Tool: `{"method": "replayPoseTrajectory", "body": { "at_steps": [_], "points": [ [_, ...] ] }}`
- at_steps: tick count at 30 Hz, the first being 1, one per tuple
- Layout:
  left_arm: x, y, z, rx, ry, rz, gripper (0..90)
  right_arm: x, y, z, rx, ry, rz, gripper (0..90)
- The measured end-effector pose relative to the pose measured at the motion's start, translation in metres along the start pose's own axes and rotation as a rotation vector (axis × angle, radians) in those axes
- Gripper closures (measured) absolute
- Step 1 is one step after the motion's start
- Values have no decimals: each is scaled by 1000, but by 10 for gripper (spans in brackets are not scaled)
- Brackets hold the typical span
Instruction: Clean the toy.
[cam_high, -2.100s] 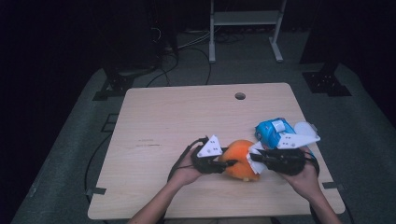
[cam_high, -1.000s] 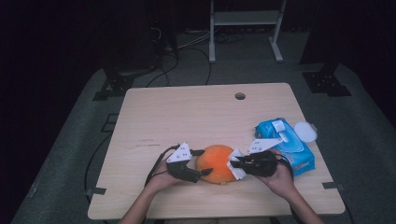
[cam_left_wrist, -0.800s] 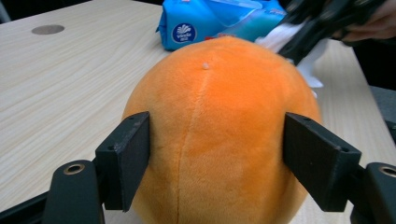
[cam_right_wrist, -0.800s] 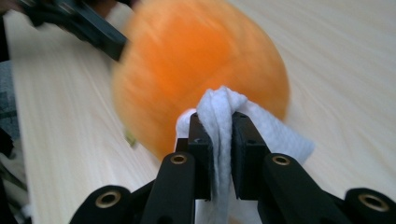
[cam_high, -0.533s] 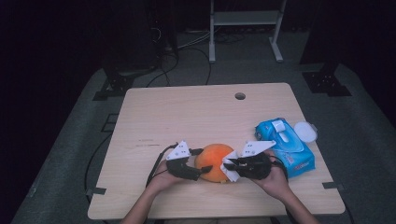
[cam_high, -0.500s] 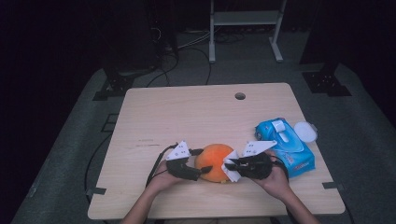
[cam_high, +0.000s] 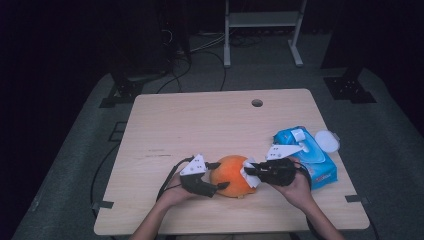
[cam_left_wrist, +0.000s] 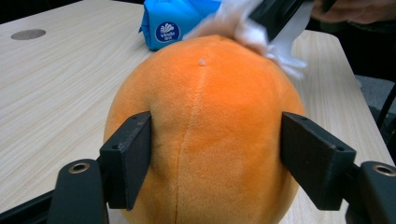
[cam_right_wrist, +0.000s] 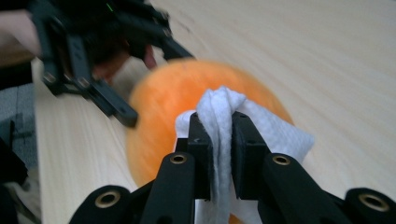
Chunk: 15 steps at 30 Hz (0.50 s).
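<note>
Tabletop (cam_high: 165, 125) of pale wood, viewed left to right. Left gripper (cam_high: 216, 176) at the near edge: jaws about half spread and pressed against both flanks of a round orange plush ball (cam_left_wrist: 205, 140), having just closed in slightly. Ball rests on the tabletop between the two grippers. Right gripper (cam_high: 248, 170) meets the ball's other side, jaws nearly closed, pinching a crumpled white wipe (cam_right_wrist: 224, 121) against the plush. Further right, blue wet-wipe packet (cam_high: 307, 155), just beside the right hand (cam_high: 295, 187).
</note>
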<state>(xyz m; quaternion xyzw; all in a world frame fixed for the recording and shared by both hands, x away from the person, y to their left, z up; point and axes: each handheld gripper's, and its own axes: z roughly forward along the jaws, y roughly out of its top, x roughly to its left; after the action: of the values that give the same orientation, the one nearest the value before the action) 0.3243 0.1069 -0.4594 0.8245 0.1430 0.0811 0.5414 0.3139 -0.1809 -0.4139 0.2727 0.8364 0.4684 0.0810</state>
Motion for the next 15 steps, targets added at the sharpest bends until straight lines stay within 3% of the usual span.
{"method": "replayPoseTrajectory", "body": {
  "at_steps": [4, 9, 15],
  "points": [
    [-2, 1, 1, 0, -1, -1, 285, -16, -16, 0, 2, 39, 89, 790],
    [-4, 2, 1, 8, -2, 22, 290, -20, -24, -6, 39, -2, 94, 790],
    [-5, 2, 1, 11, -12, 41, 300, -7, -3, -5, -13, 13, 41, 789]
  ]
}}
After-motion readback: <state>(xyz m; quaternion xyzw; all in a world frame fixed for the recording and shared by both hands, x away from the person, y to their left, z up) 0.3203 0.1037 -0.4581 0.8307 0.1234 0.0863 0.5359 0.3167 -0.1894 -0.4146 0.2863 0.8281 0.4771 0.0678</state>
